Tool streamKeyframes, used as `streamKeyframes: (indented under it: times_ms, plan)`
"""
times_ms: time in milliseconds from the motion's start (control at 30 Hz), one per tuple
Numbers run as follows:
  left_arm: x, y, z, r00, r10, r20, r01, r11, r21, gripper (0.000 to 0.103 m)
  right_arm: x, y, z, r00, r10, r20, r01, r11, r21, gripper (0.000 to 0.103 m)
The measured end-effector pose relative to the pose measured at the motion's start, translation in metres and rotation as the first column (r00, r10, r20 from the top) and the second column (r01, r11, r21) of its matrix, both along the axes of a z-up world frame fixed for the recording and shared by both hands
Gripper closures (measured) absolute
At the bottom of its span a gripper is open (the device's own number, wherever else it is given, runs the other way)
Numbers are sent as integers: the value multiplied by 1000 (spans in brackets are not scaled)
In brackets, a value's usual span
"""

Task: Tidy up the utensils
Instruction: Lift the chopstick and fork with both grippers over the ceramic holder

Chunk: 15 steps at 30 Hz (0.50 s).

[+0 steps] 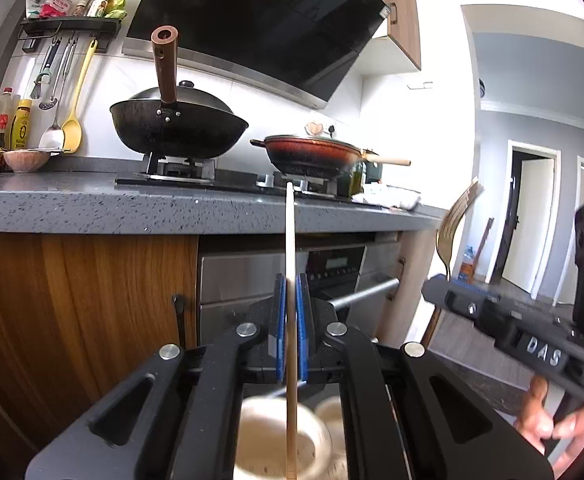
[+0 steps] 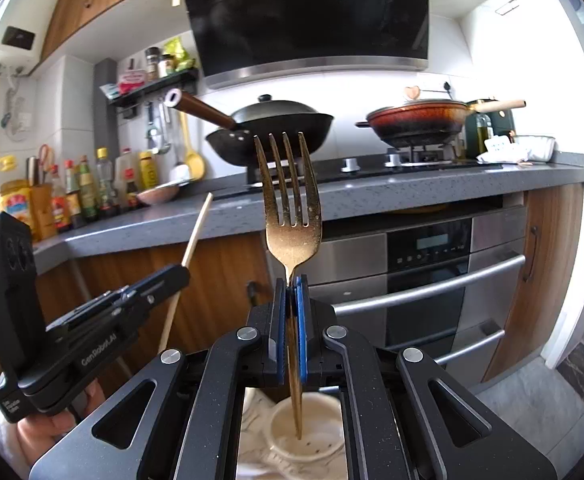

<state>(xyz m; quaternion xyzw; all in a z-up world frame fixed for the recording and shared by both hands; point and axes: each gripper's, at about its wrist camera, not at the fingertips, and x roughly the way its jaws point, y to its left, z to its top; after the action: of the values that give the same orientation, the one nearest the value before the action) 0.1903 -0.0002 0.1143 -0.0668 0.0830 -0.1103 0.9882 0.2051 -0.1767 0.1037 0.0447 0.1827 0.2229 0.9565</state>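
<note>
left hand-held gripper [image 1: 290, 280] points nearly level toward the stove, jaws clamped narrow on a single wooden chopstick [image 1: 289, 236]. the stick stands upright between the blue pads [image 1: 280, 320], tip toward 12 o'clock, lower end dropping past the gripper body over a cream perforated holder [image 1: 275, 444], blurred at 6 o'clock.

right hand-held gripper [image 2: 292, 280] tilts slightly downward, jaws pinched on the neck of a gold fork [image 2: 289, 208]. tines up at 12 o'clock, handle running down between the pads to hang over the cream holder [image 2: 308, 428] at 6 o'clock; whether the handle tip touches it, cannot tell.

each gripper shows in the other's view: the right one at 3 o'clock with bare fingers [image 1: 540, 420] wrapped under its grip, the left one at 8 o'clock.

behind, on the grey surface [image 2: 372, 196]: black wok [image 2: 275, 128] with lid, red pan [image 2: 416, 120].
</note>
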Motion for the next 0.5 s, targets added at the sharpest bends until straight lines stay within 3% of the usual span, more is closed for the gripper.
streamKeyframes:
  times_ms: [233, 500]
  plan:
    - [26, 7, -26, 998, 67, -21, -67, 998, -11, 98, 17, 6, -35, 997, 7, -79, -9, 1000, -18, 97]
    - [9, 9, -48, 997, 36, -66, -34, 999, 40, 98, 18, 10, -66, 987, 30, -159, -39, 998, -52, 97]
